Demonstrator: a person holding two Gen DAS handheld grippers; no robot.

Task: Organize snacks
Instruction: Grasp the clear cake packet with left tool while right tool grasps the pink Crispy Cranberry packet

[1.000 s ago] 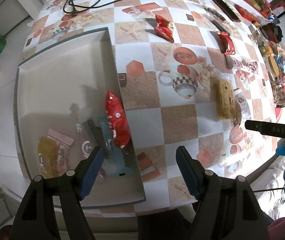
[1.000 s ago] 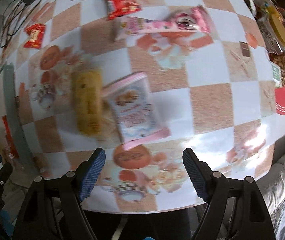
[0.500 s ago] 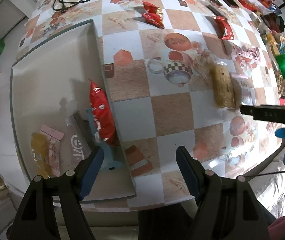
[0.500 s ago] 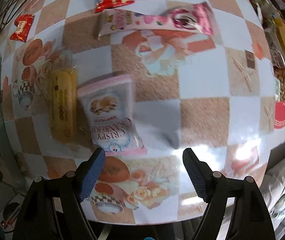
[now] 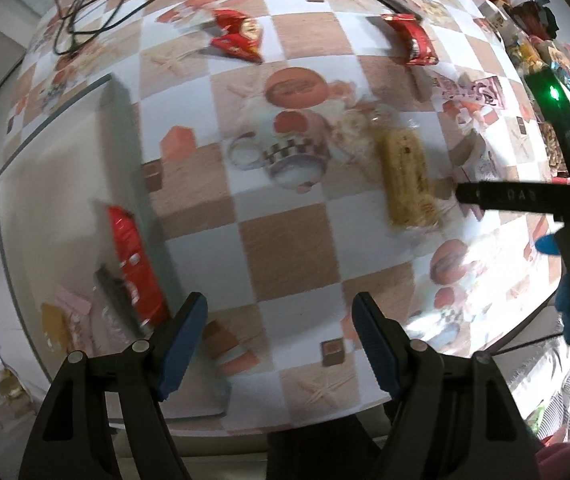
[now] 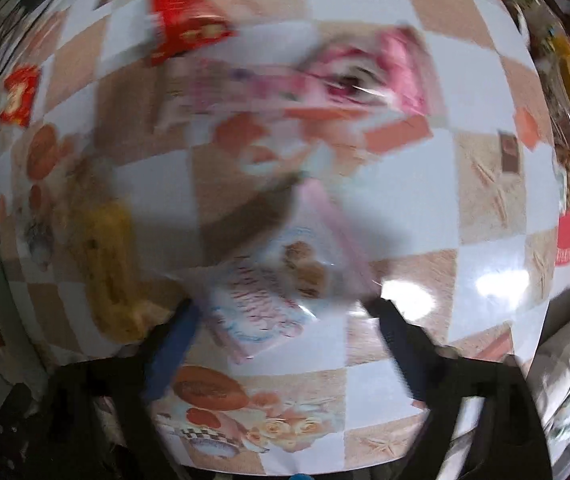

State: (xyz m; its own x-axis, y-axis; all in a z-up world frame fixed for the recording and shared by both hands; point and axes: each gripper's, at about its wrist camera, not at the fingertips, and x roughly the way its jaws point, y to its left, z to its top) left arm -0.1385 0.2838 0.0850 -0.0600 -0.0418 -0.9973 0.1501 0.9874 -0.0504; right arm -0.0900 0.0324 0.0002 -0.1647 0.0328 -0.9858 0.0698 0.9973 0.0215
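Hovering over the checkered table [image 6: 465,128], our right gripper [image 6: 281,320] has just been opening wide around the pink snack packet [image 6: 273,288]; our left gripper [image 5: 279,320] stands open, empty.

Both cams look straight down past their own fingers at the checkered tablecloth [image 5: 293,248]. The left wrist one sits higher and further left, catching the tray [image 5: 65,184] edge. The right wrist one is closer in and blurry. They share the yellow snack pack [image 5: 407,178] [image 6: 111,268] and nearby squares.
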